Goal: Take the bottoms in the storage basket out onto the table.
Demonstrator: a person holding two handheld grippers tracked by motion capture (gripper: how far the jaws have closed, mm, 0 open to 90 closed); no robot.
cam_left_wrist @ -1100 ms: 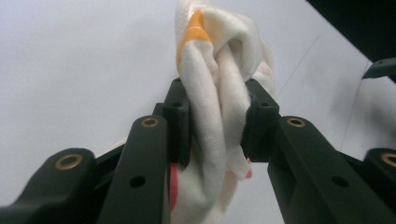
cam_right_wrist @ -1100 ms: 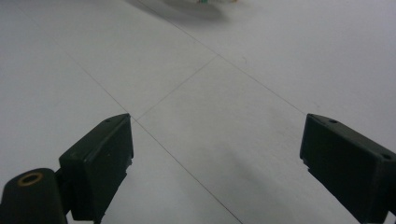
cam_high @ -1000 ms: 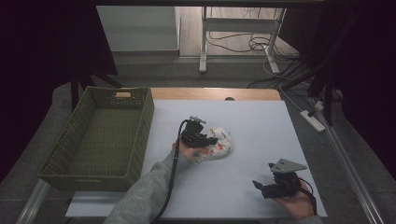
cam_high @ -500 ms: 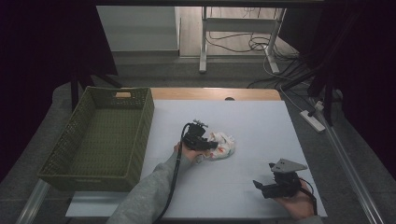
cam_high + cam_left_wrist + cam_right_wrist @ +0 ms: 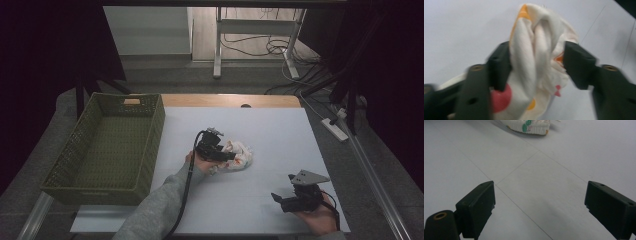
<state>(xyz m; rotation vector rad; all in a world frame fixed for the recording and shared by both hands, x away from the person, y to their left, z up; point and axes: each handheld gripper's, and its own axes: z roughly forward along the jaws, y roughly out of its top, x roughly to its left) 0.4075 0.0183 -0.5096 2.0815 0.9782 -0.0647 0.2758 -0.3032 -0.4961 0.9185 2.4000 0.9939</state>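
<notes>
A dim room with cables on the floor lies behind the white tabletop (image 5: 280, 130). Near its middle we have a crumpled white cloth (image 5: 237, 154) with orange and red spots. Our left gripper (image 5: 224, 156) is at it, and its jaws have just been opening: the folds sit between them, the left pad against the fabric, the right one apart from it. We judge this a release or a re-grip; next we must either close on a firmer bunch or lift clear. Our right gripper (image 5: 278, 198) waits near the tabletop's front right corner, jaws wide and empty. The green basket (image 5: 150, 150) stands along the left edge, with bare surface between it and the cloth.
</notes>
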